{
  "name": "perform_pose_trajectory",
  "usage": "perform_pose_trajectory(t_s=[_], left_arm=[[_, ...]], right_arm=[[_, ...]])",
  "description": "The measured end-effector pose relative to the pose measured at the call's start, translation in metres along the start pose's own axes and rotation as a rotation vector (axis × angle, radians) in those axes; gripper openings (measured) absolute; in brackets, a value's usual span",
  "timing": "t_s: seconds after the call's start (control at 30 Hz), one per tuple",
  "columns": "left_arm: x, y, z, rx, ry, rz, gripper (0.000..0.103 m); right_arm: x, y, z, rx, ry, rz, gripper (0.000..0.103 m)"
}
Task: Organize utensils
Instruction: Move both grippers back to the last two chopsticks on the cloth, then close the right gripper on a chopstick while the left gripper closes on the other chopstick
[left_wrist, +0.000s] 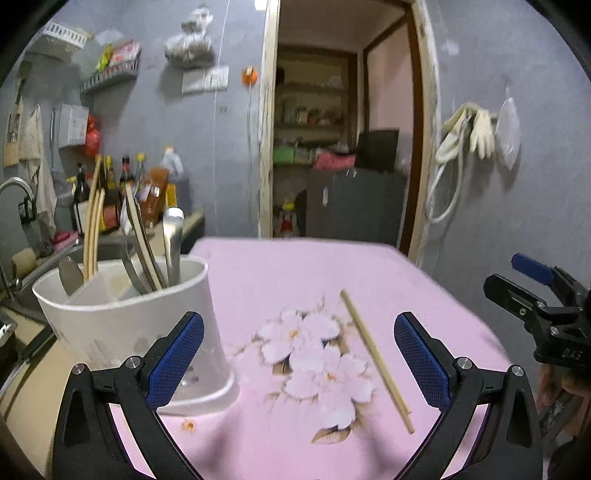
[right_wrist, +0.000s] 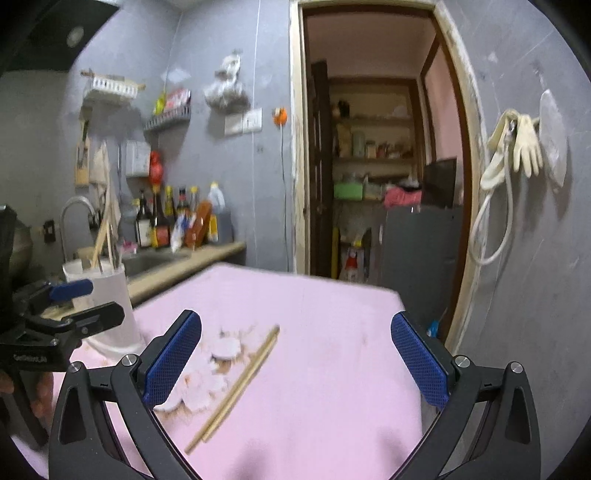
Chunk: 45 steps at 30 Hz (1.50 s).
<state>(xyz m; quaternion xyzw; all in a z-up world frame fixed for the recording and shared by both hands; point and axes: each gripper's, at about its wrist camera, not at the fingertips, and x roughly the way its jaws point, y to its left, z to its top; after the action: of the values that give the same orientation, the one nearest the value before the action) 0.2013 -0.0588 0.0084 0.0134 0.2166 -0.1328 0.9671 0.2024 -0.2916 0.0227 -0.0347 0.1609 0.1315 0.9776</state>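
A white utensil holder stands at the left of the pink table and holds chopsticks, spoons and other utensils; it also shows in the right wrist view. A pair of wooden chopsticks lies flat on the cloth right of the flower print, also seen in the right wrist view. My left gripper is open and empty, above the table between holder and chopsticks. My right gripper is open and empty, with the chopsticks just left of its centre. Each gripper shows in the other's view, the right and the left.
The pink tablecloth with a flower print covers the table. A counter with a sink, tap and sauce bottles runs behind the holder. A doorway opens at the back; gloves hang on the right wall.
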Motion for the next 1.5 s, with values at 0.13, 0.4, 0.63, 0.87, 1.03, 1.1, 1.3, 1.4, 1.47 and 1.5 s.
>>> perform_pose_trajectory(t_s=[0.13,0.4,0.63,0.87,1.03,1.1,1.3,1.4,1.47,1.5], left_arm=[[0.017,0.003,-0.009,-0.021,0.086,0.015,0.101],[0.04,0.009,-0.016,-0.035,0.211,0.008,0.101],[0.06,0.011,-0.021,-0.043,0.327,-0.041,0.088],[0.072,0.021,-0.023,-0.099,0.41,-0.071,0.067],[0.075,0.023,-0.019,-0.104,0.431,-0.092,0.065],[0.076,0.022,-0.017,-0.101,0.434,-0.101,0.063],[0.085,0.022,-0.014,-0.093,0.455,-0.133,0.053],[0.089,0.024,-0.012,-0.102,0.469,-0.149,0.053],[0.094,0.022,-0.009,-0.106,0.478,-0.16,0.052],[0.097,0.021,-0.008,-0.107,0.48,-0.166,0.052]], right_arm=[[0.011,-0.004,-0.009,0.016,0.07,0.021,0.103],[0.035,0.002,-0.023,-0.017,0.217,0.031,0.103],[0.068,0.005,-0.033,-0.036,0.393,0.063,0.075],[0.091,0.014,-0.039,-0.059,0.501,0.121,0.058],[0.102,0.028,-0.043,-0.115,0.548,0.135,0.053],[0.104,0.032,-0.042,-0.14,0.546,0.125,0.053],[0.12,0.036,-0.041,-0.19,0.576,0.108,0.052],[0.123,0.031,-0.038,-0.199,0.579,0.104,0.038],[0.124,0.025,-0.037,-0.196,0.582,0.109,0.023],[0.123,0.021,-0.036,-0.19,0.588,0.124,0.021]])
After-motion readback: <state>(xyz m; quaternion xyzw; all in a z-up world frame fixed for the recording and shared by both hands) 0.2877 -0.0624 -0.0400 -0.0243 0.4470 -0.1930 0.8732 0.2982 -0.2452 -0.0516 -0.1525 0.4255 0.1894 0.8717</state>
